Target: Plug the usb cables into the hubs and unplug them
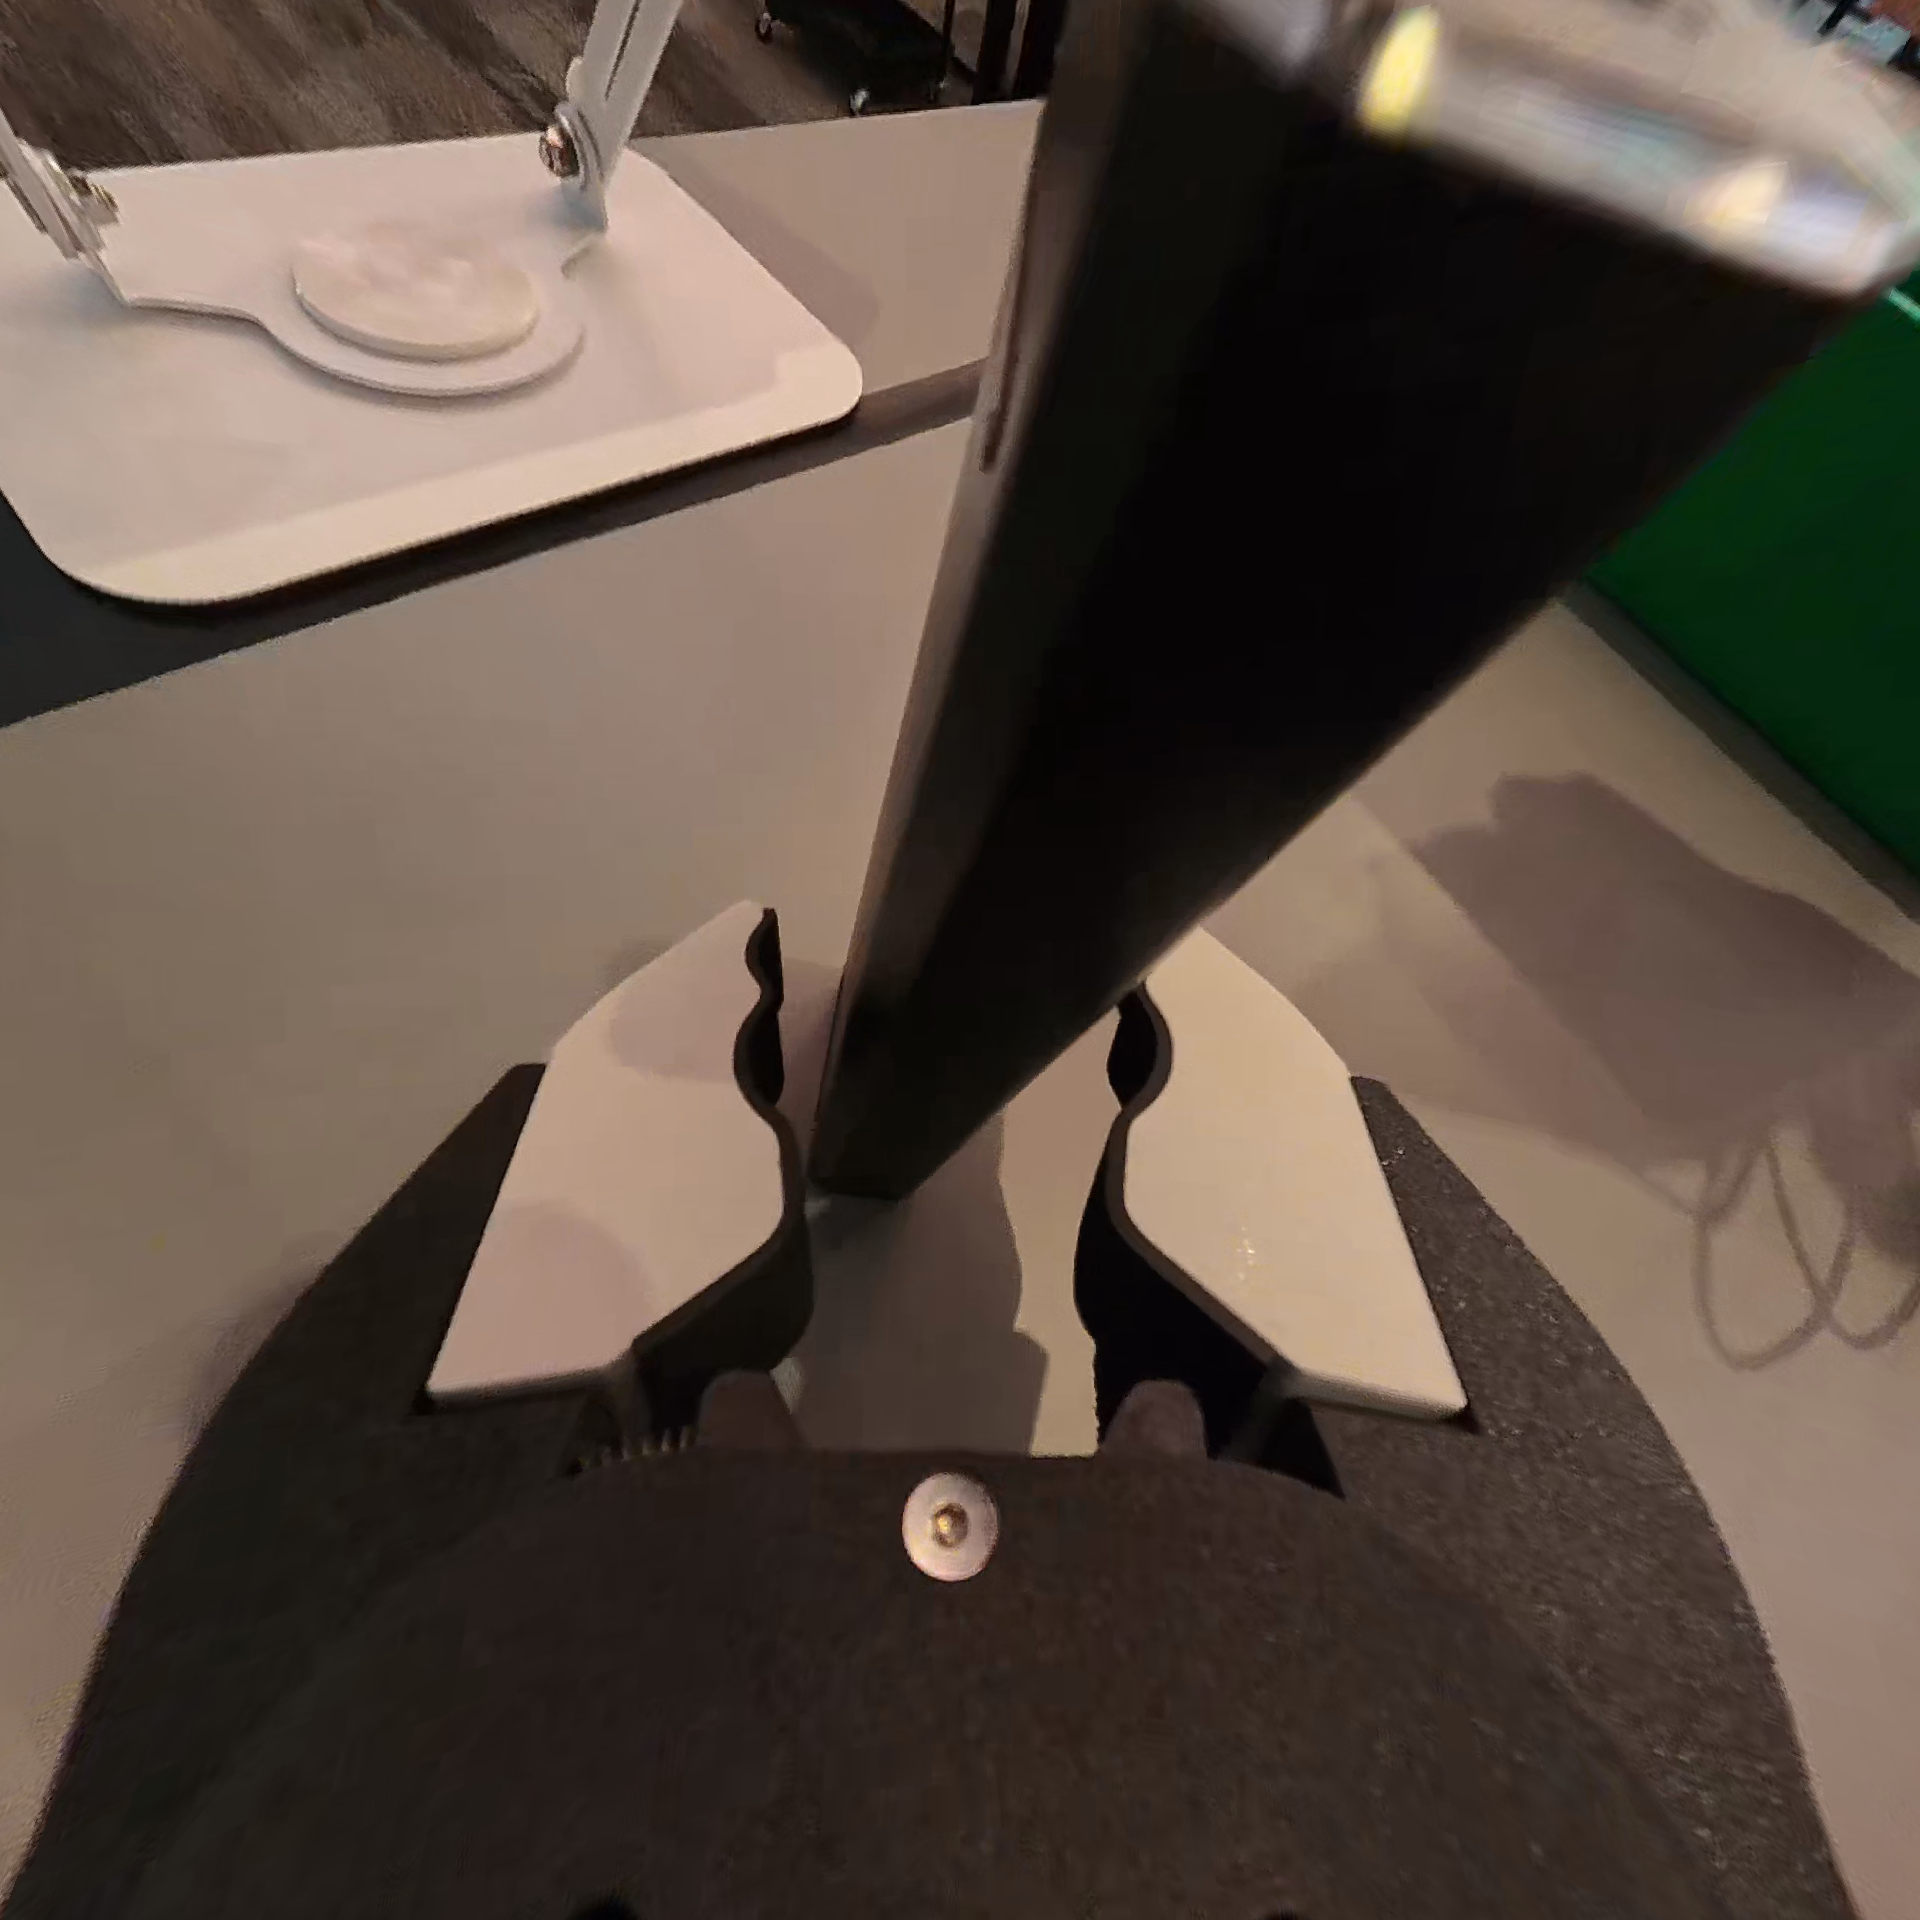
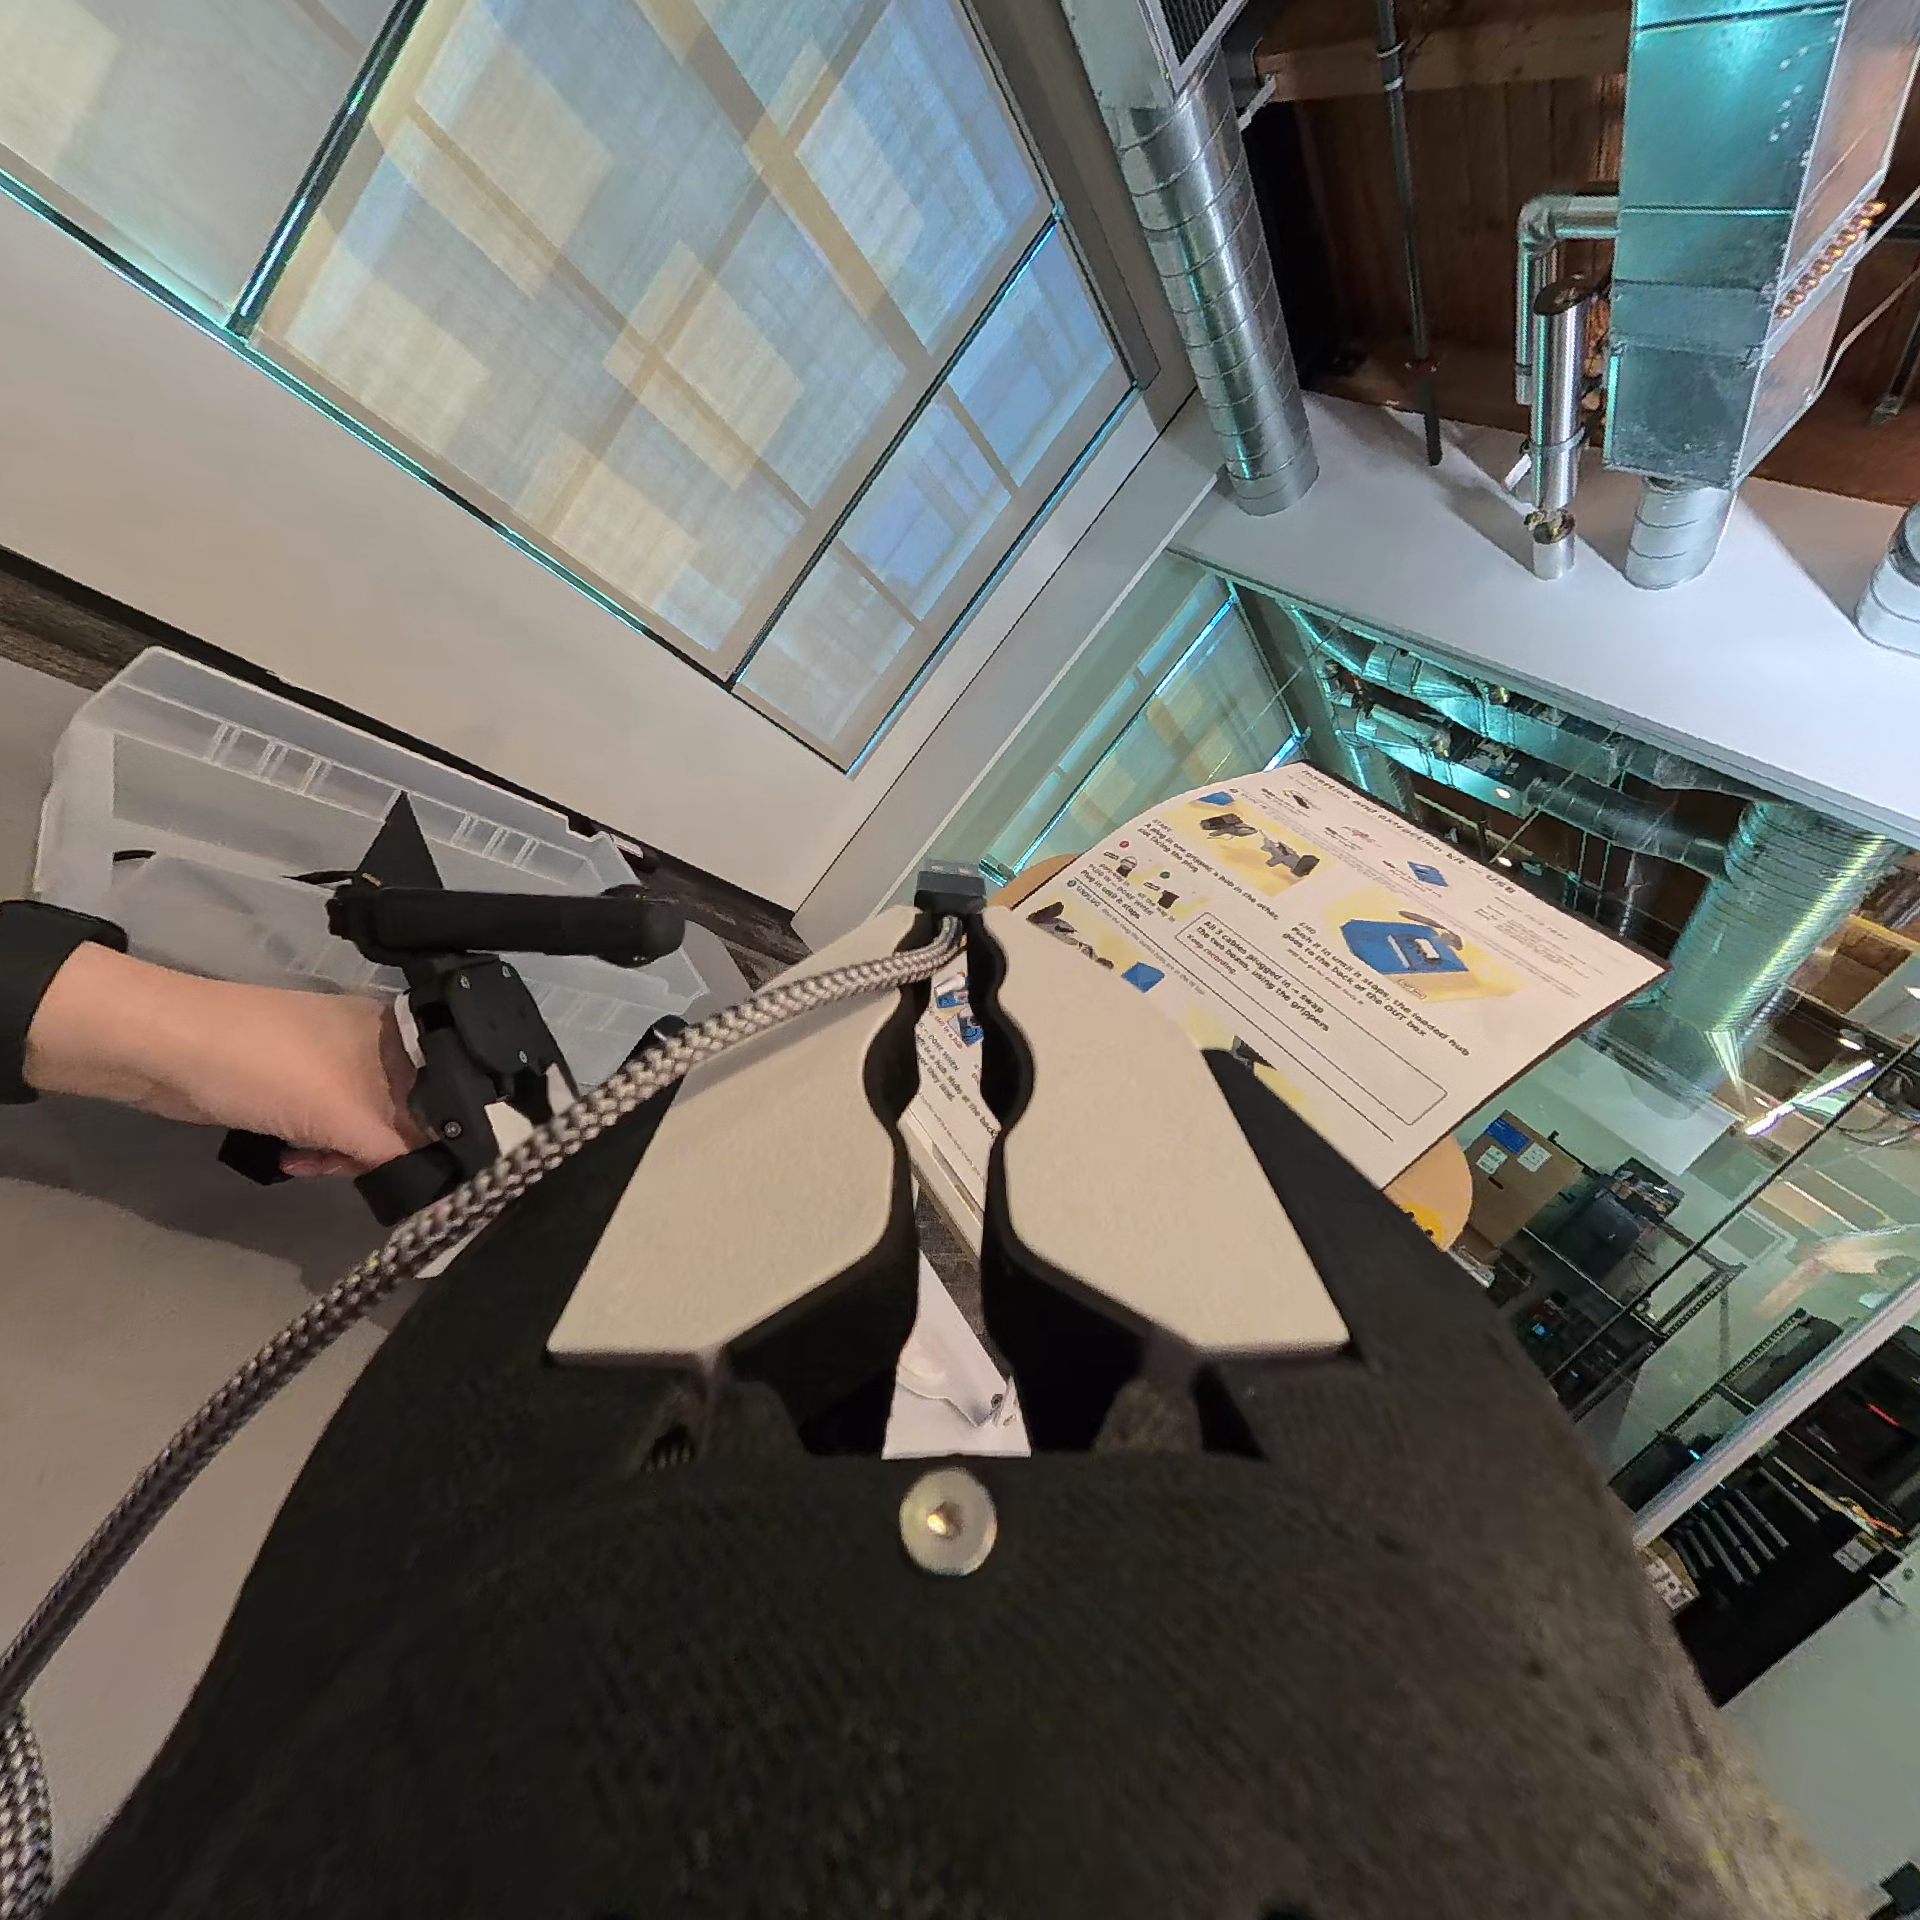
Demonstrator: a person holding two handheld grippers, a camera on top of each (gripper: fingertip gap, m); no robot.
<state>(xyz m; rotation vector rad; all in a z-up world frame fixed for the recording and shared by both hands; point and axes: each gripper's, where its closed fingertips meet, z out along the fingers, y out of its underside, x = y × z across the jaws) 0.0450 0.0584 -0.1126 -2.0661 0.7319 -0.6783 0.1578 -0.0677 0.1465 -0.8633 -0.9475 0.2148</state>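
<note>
In the left wrist view my left gripper [image 1: 951,971] is shut on the near end of a long flat black hub [image 1: 1195,520]. The hub rises away from the fingers over the grey table [image 1: 468,831], and its far end is blurred and shiny. In the right wrist view my right gripper [image 2: 954,920] is tilted up toward the window. It is shut on a grey USB plug [image 2: 948,881] that sticks out past the fingertips. The plug's braided grey cable [image 2: 644,1081] runs off to the lower left. A hand [image 2: 208,1049] holds the left gripper's black frame [image 2: 468,1018] at the left.
A white stand base [image 1: 416,364] sits on the table at the far left. A green box [image 1: 1818,571] is at the right, with blurred cable loops [image 1: 1818,1278] below it. A clear plastic bin [image 2: 260,790] and a propped printed sheet [image 2: 1351,966] stand behind the grippers. My right fingertips sit around 30 cm from my left ones.
</note>
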